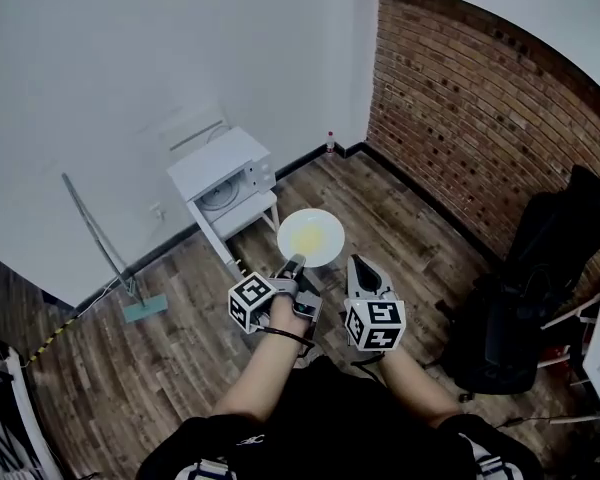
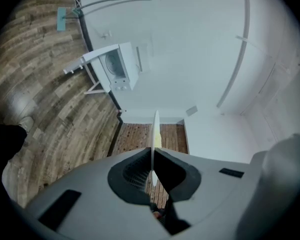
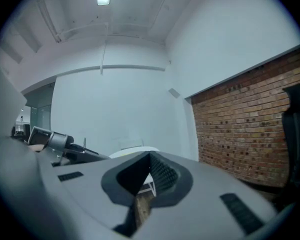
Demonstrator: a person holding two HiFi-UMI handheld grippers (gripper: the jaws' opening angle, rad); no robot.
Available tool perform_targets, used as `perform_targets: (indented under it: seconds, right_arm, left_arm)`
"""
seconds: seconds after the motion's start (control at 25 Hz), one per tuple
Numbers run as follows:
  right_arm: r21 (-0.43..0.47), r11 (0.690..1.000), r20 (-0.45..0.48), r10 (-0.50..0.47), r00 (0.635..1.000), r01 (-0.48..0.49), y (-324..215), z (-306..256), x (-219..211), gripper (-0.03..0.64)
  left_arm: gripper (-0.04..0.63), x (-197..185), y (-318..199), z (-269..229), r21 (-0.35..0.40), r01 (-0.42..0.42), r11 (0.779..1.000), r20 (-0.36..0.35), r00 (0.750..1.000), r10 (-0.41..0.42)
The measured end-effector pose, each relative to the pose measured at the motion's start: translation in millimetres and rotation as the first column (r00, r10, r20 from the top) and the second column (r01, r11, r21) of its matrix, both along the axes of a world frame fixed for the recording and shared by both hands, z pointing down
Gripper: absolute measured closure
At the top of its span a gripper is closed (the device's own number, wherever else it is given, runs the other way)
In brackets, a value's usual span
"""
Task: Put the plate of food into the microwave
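White plate [image 1: 311,237]: round, roughly level above the wood floor [image 1: 170,318], out in front of the operator. Contents: one pale yellow patch of food [image 1: 307,238] at plate centre, well inside the rim all round. Nothing else on it.

L gripper [image 1: 296,263]: jaws clenched on the plate rim at plate's 7 o'clock. L gripper view shows the plate [image 2: 155,134] edge-on, pinched betw. the pads.
R gripper [image 1: 358,264]: jaws closed together, nothing betw. them. Tip sits just beside the plate rim at 4 o'clock; contact w/ plate not readable.

White microwave [image 1: 225,173]: sits on a small white bench [image 1: 263,208] against the white wall, at 10 o'clock from the plate and well apart from it. Round shape on its front. Door state not readable, interior not visible.

Edges/room: bare floor betw. plate and bench. Mop [image 1: 140,308] leans on the wall at 8 o'clock, apart from the bench. Small bottle [image 1: 330,143] stands on the floor in the corner at 12 o'clock. Brick wall [image 1: 460,118] runs along 1–3 o'clock. Black chair [image 1: 540,288] at 4 o'clock, well apart from the R gripper.
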State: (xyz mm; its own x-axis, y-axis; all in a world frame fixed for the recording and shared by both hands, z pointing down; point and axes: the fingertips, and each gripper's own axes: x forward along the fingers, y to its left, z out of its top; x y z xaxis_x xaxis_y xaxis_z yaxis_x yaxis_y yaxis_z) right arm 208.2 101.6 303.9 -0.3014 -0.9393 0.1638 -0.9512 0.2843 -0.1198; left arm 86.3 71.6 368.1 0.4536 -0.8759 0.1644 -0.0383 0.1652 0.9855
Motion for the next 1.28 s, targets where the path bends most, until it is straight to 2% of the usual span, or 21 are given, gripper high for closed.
perform_targets:
  seconds: [0.2, 0.4, 0.76, 1.04, 1.28]
  right_arm:
    - [0.005, 1.000, -0.017, -0.026, 1.000, 0.026, -76.5, -7.4, -17.2, 0.603]
    - [-0.009, 0.997, -0.037, -0.077, 0.996, 0.077, -141.9, -2.8, -41.5, 0.603]
    - [-0.035, 0.984, -0.042, -0.174, 0.984, 0.172, -206.3, 9.0, -95.0, 0.603]
    - [-0.059, 0.957, -0.044, -0.286, 0.957, 0.283, -241.8, 22.5, -141.5, 0.603]
    - [-0.052, 0.916, -0.033, -0.399, 0.916, 0.397, -300.0, 26.8, -179.9, 0.603]
  left_arm:
    - [0.583, -15.5, -74.1, -8.6, 0.017, 0.017, 1.000, -0.004, 1.000, -0.017]
    - [0.583, -36.2, -128.2, 1.3, -0.005, 0.053, 0.999, -0.013, 0.999, -0.053]
    - [0.583, -90.6, -174.8, 16.8, -0.033, 0.147, 0.989, 0.004, 0.989, -0.147]
    - [0.583, -136.4, -192.3, 32.4, -0.059, 0.260, 0.964, 0.005, 0.966, -0.260]
    - [0.583, -169.2, -237.1, 36.1, -0.057, 0.363, 0.930, 0.020, 0.932, -0.362]
